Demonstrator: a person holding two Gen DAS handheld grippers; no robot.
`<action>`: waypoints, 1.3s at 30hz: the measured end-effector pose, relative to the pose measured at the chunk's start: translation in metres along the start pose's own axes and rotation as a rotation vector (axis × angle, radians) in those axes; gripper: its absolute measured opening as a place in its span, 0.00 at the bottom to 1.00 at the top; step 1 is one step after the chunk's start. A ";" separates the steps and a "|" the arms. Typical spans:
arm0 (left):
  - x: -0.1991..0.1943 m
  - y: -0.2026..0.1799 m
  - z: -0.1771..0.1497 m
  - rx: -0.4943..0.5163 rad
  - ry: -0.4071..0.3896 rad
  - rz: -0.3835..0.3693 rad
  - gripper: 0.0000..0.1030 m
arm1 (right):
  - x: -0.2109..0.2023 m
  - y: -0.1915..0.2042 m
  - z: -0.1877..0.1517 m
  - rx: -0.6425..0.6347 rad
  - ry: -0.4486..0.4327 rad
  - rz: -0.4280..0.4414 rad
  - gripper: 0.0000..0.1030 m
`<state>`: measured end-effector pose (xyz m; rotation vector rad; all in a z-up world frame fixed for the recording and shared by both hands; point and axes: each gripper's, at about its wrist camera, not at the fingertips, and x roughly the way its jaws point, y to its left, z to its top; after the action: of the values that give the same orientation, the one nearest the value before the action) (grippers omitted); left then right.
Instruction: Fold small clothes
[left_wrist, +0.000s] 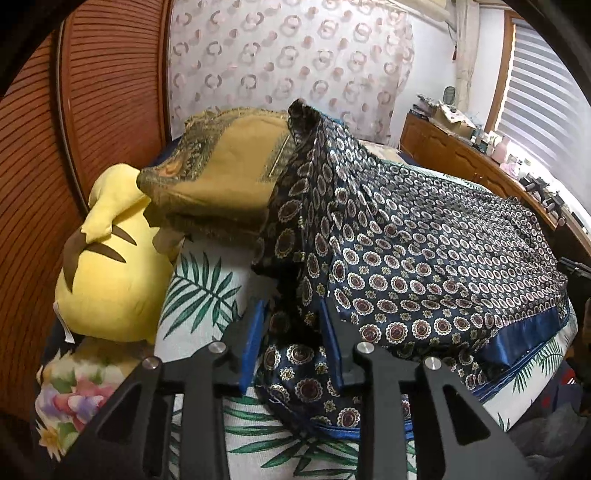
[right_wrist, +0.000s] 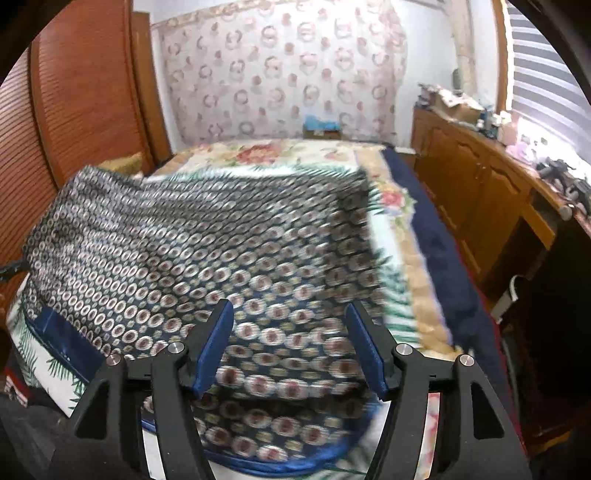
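- A bed (left_wrist: 207, 280) with a palm-leaf cover is seen before a patterned curtain (left_wrist: 288, 55).
- The navy medallion-print cloth (left_wrist: 424, 258) is spread across mid-frame.
- The left gripper (left_wrist: 293, 332) is clamped on a bunched fold, lower centre.
- The right gripper (right_wrist: 290, 343) is held apart above the cloth.

Your bed, palm-leaf printed white cover (left_wrist: 199, 291): navy medallion-print satin cloth (left_wrist: 424, 258) spread across it, yellow plush toy (left_wrist: 110, 273) and folded ochre fringed blanket (left_wrist: 229, 170) at far-left end.
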<state>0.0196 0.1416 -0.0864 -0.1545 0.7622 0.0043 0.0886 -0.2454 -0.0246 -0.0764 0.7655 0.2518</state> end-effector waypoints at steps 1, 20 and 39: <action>0.001 0.001 -0.001 -0.007 0.004 0.005 0.28 | 0.004 0.006 -0.001 -0.010 0.006 0.002 0.63; 0.016 0.007 -0.009 -0.059 0.048 -0.011 0.28 | 0.041 0.051 -0.024 -0.060 0.080 -0.034 0.78; 0.026 0.008 0.007 -0.128 0.035 -0.078 0.28 | 0.045 0.052 -0.023 -0.043 0.085 -0.041 0.87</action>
<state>0.0424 0.1491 -0.1004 -0.3064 0.7911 -0.0234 0.0918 -0.1902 -0.0711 -0.1435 0.8424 0.2273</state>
